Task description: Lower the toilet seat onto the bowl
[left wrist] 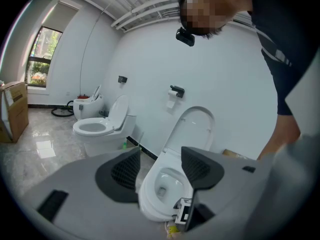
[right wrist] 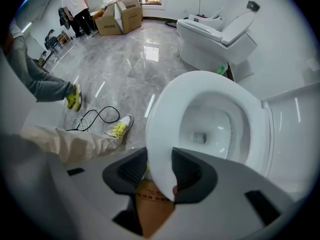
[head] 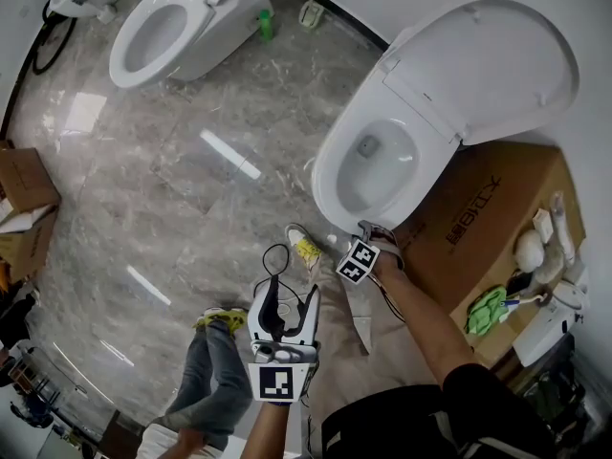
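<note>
The white toilet [head: 330, 185] stands by the wall with its lid [head: 497, 65] raised. Its seat ring [right wrist: 162, 114] lies low over the bowl [right wrist: 210, 129]; I cannot tell whether it touches the rim. My right gripper [right wrist: 159, 166] is shut on the seat's front edge, one jaw on each face of the ring. In the head view that right gripper [head: 359, 256] sits at the bowl's near edge. My left gripper [head: 282, 328] hangs back from the toilet, open and holding nothing. The left gripper view shows the left gripper [left wrist: 160, 166] aimed at the toilet [left wrist: 165, 184].
A brown cardboard box [head: 488, 218] with a green cloth [head: 486, 309] stands right of the toilet. A second toilet [head: 163, 27] and a green bottle [head: 265, 22] are further back. A black cable [right wrist: 95, 116] and a person's yellow shoes [head: 306, 249] lie on the marble floor.
</note>
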A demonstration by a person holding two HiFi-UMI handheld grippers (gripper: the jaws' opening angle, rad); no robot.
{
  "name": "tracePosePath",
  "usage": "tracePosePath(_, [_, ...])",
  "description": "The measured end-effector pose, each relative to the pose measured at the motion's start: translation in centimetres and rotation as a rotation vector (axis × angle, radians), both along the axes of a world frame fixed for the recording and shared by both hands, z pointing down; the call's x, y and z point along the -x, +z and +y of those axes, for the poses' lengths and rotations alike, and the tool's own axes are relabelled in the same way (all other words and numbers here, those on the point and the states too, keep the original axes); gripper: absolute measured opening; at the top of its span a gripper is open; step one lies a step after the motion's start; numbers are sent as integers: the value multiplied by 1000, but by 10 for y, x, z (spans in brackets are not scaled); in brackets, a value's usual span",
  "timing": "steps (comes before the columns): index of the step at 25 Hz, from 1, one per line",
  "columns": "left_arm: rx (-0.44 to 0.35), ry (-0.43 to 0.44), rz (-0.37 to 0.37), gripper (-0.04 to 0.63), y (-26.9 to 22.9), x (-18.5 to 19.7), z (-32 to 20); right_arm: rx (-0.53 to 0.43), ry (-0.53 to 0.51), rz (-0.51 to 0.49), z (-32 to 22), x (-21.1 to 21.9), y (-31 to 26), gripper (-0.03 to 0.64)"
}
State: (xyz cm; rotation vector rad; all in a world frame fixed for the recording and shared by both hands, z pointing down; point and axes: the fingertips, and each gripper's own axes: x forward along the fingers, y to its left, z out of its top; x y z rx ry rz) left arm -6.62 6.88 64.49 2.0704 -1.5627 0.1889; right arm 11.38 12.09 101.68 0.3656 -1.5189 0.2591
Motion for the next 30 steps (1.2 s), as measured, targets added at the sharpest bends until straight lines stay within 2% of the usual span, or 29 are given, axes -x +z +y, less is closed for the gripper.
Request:
tracePosePath(7, [-14,-3,5,264,5,-1,2,2,-8,7,-1,0,14,156])
tracePosePath(14, [35,-24,36,264,35,-8,17,1,-19,4,1,2,26,156])
tracePosePath(19, [26,-19,42,264,40,-12,18,9,-26,8,2,-1,33,156])
tracePosePath(21, [16,-18,41,264,40,-9,18,6,-29,12,3,0,35,156])
tracePosePath(26, [55,-33,19,262,55,-4,19,11,-47,15,3,2,37,156])
tracePosePath(30, [46,-35,22,261,54,-6,14,39,-61,56,3,0,38,158])
